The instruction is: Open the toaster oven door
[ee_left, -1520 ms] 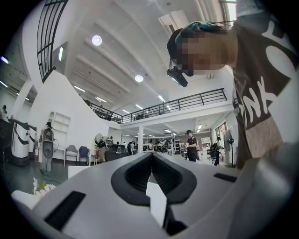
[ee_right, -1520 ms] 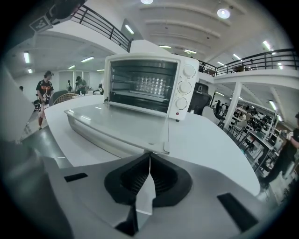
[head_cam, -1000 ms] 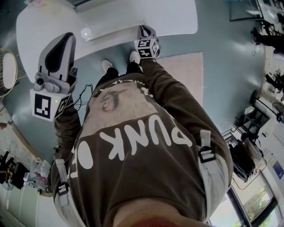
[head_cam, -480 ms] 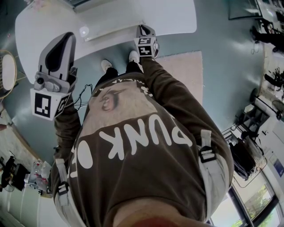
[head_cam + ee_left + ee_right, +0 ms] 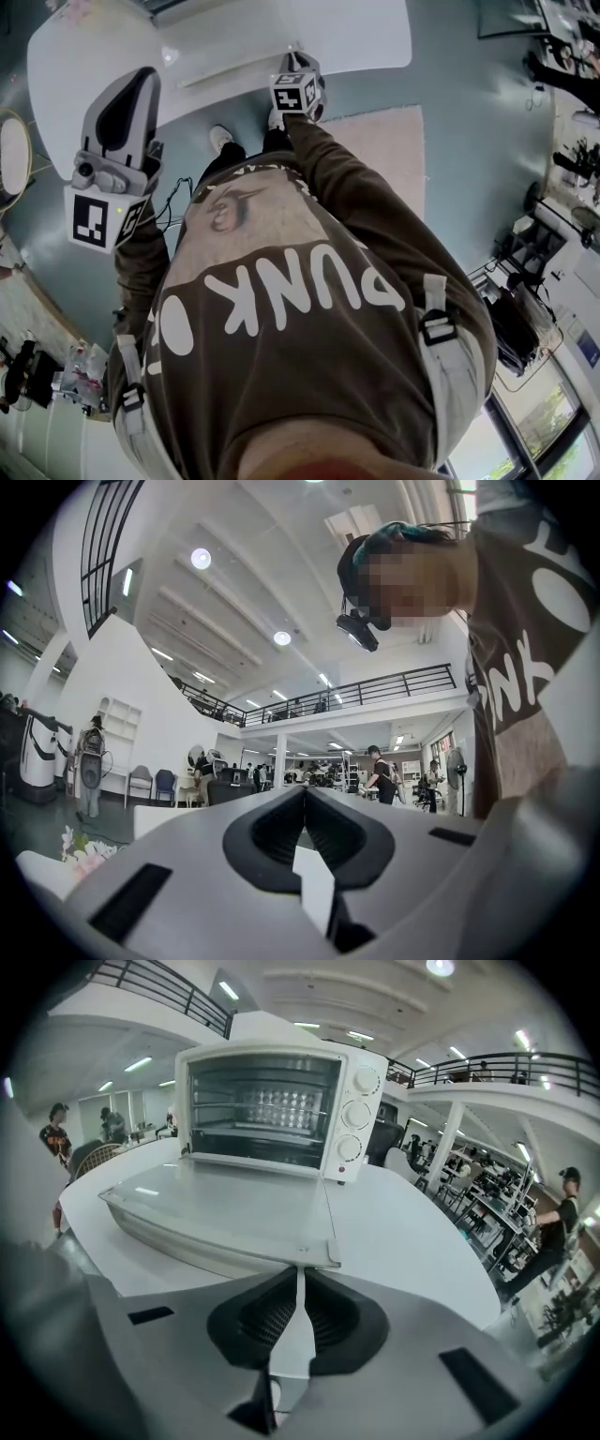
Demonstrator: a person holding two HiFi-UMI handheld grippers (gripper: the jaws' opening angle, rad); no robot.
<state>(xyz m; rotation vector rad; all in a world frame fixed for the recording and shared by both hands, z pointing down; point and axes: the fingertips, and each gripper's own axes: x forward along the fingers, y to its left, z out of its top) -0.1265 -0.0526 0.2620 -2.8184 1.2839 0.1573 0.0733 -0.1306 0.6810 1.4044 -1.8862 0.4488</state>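
Since the door [image 5: 225,1208] of the toaster oven [image 5: 281,1101] lies fully down over the counter [image 5: 412,1241], the task looks done.
Right tongs [image 5: 299,1274], just opening, hold nothing at the door's front edge; left tongs [image 5: 304,794] are closed, empty.

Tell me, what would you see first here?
A white toaster oven stands on the white table, its glass door lying flat open. Right at the door's front edge hangs the right gripper; its jaws have just been opening, with nothing between them.
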